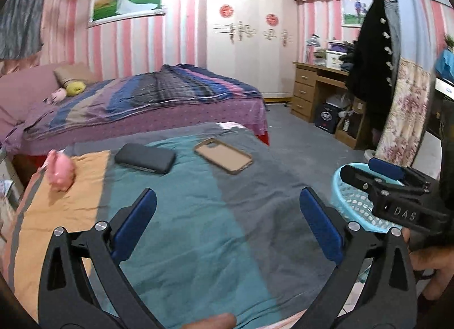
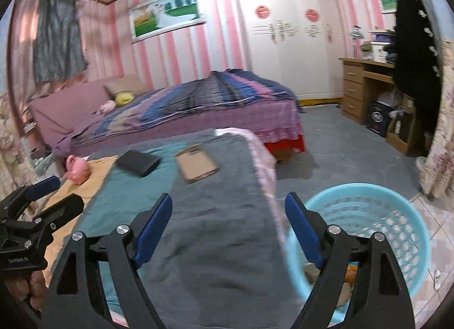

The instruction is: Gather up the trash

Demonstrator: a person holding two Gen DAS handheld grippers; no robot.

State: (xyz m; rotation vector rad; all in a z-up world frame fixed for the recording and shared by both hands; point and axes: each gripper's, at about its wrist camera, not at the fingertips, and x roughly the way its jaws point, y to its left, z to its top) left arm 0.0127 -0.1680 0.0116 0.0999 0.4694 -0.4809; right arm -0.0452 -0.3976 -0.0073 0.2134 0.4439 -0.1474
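A light blue plastic basket [image 2: 397, 232] stands on the floor right of the cloth-covered table [image 2: 215, 215], with some trash pieces [image 2: 350, 272] in its bottom. It also shows in the left wrist view [image 1: 354, 204]. My right gripper [image 2: 228, 212] is open and empty, over the table's right edge beside the basket. My left gripper [image 1: 227, 209] is open and empty over the teal and grey cloth [image 1: 198, 215]. The right gripper shows in the left wrist view [image 1: 380, 175] above the basket. The left gripper shows at the left of the right wrist view [image 2: 54, 192].
On the table lie a black phone [image 1: 145, 157], a tan phone case [image 1: 223, 155] and a pink piggy toy [image 1: 61, 170]. Behind stands a bed [image 1: 142, 102] with striped cover, a white wardrobe [image 1: 249, 33], and a wooden desk [image 1: 317, 90] with a black coat [image 1: 371, 53] hanging.
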